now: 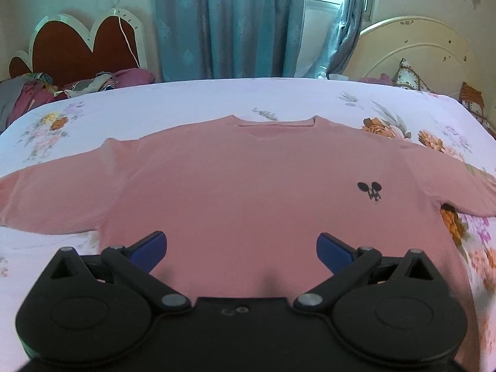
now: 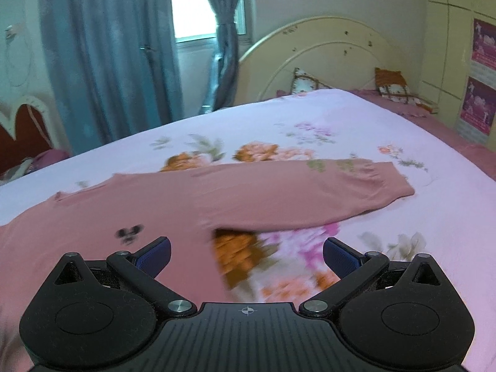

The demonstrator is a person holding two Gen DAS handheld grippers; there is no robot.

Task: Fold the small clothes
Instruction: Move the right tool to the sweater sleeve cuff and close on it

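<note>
A pink long-sleeved sweater (image 1: 248, 186) lies flat, front up, on the floral bedsheet, neckline at the far side, with a small black motif (image 1: 370, 189) on its chest. My left gripper (image 1: 241, 249) is open and empty, over the lower middle of the sweater's body. In the right wrist view the sweater (image 2: 124, 214) stretches left, and its right sleeve (image 2: 310, 192) lies spread out to the right. My right gripper (image 2: 246, 255) is open and empty, above the sweater's right side edge below the armpit.
The white floral bedsheet (image 1: 186, 105) covers the bed (image 2: 403, 226). Piled clothes (image 1: 46, 90) lie at the far left before a red headboard. Pillows (image 2: 396, 90) rest against the cream headboard (image 2: 325, 49). Blue curtains (image 1: 217, 21) hang behind.
</note>
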